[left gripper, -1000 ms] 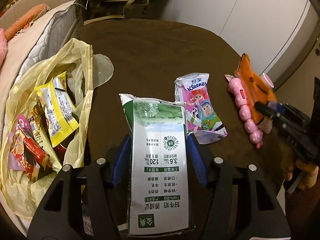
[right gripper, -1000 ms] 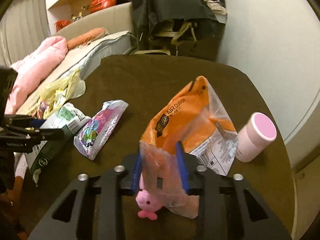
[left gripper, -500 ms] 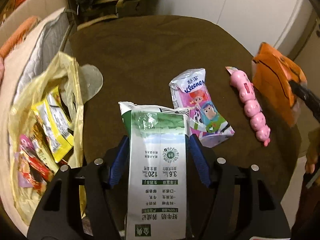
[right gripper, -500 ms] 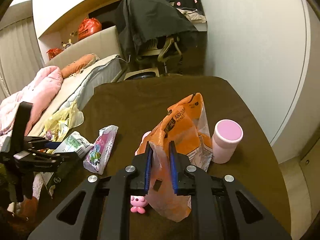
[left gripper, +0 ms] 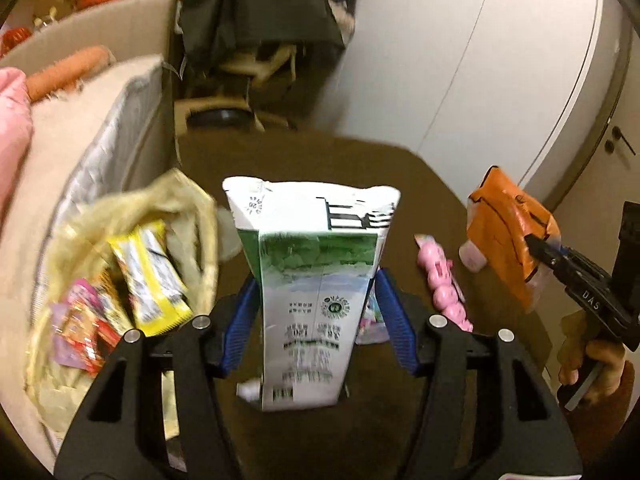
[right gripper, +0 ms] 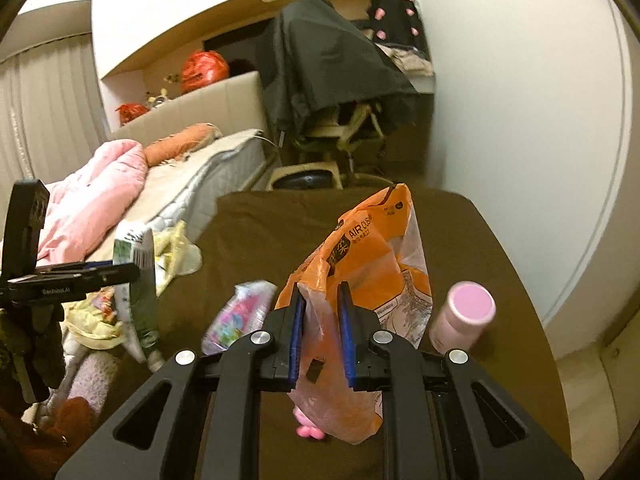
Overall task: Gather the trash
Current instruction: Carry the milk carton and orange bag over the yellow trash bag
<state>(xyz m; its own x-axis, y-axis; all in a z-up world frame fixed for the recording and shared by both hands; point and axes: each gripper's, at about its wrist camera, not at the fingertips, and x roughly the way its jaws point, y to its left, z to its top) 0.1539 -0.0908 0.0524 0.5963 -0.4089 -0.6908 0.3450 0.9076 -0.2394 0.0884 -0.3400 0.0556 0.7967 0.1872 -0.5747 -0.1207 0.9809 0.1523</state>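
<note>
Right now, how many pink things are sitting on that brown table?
3: a pink bead-like toy near the table's middle, a pink-lidded bottle at the right, and a pink tissue pack lying flat. The held milk carton may hide others.

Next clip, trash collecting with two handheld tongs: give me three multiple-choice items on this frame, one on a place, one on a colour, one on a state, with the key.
1. Where is the yellow trash bag?
A. left of the milk carton
B. right of it
C. under the pink bottle

2. What colour is the plastic bag in the right tongs?
A. green
B. orange
C. blue

3. What state are the left tongs in?
A. open and bare
B. shut on the milk carton
C. out of view

Key: 1 A, the left wrist view shows the bag of wrappers left of the carton. 2 B, orange with a clear part. 3 B, the blue pads flank the carton, which is raised off the brown table.
</note>
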